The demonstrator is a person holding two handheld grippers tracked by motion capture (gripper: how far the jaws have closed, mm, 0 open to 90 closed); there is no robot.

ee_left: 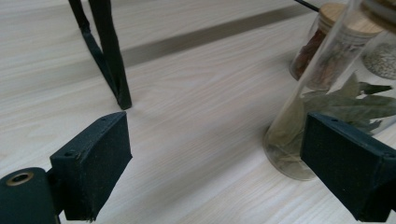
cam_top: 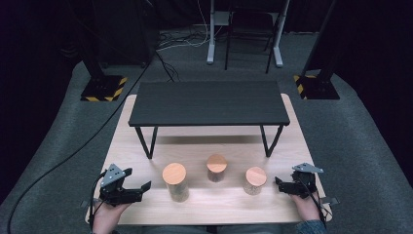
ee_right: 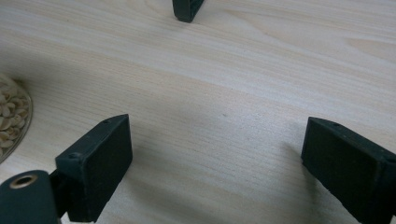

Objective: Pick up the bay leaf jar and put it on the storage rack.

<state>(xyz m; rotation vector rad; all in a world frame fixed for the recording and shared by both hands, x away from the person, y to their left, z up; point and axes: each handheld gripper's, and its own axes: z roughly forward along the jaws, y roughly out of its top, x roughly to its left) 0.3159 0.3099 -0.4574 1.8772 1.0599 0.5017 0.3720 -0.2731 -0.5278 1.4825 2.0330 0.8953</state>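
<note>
The left tool (cam_top: 144, 185) is spread wide, holding nothing, just beside the bay leaf jar (cam_top: 175, 182) near the desk's (cam_top: 214, 136) front edge. The right tool (cam_top: 278, 181) is spread wide too, near the peanut jar (cam_top: 255, 180).

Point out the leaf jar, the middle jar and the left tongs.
leaf jar (cam_top: 174, 173), high view, on its wooden lid.
middle jar (cam_top: 216, 163), high view, on its wooden lid.
left tongs (cam_top: 138, 188), high view, between the jaw tips.

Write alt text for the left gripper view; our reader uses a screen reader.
Open black tongs frame a pale wooden tabletop, with a glass jar of bay leaves just past the right-hand jaw. Two more jars stand behind it; a black shelf leg rises upper left.
</note>
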